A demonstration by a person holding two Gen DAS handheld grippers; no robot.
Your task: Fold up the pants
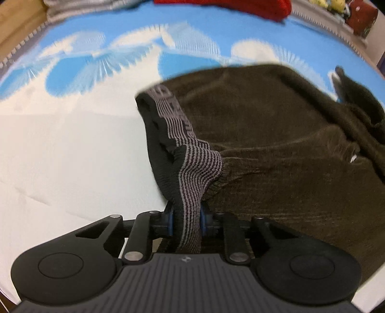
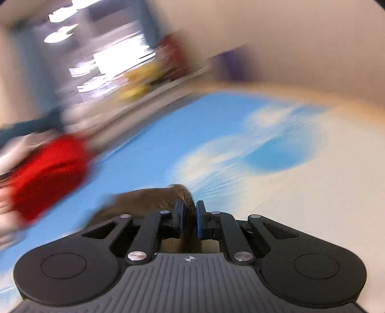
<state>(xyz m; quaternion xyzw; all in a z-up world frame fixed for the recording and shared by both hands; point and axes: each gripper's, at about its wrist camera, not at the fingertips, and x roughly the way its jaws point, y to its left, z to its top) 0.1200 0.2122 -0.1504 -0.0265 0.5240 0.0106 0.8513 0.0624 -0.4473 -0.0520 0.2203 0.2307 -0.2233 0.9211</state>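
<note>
Dark brown pants point(image 1: 276, 149) lie spread on a blue and white patterned bed sheet point(image 1: 72, 144), filling the right half of the left wrist view. My left gripper point(image 1: 186, 216) is shut on the grey striped waistband point(image 1: 192, 173) at the near edge. My right gripper point(image 2: 190, 216) is shut on a fold of the same brown pants point(image 2: 149, 199), which hang to its left just above the sheet point(image 2: 288, 192). The right wrist view is heavily blurred by motion.
A red garment point(image 1: 240, 7) lies at the far edge of the bed, with grey cloth point(image 1: 79, 6) to its left. In the right wrist view the red garment point(image 2: 48, 173) shows at left. Yellow and red items point(image 2: 144, 79) sit beyond the bed.
</note>
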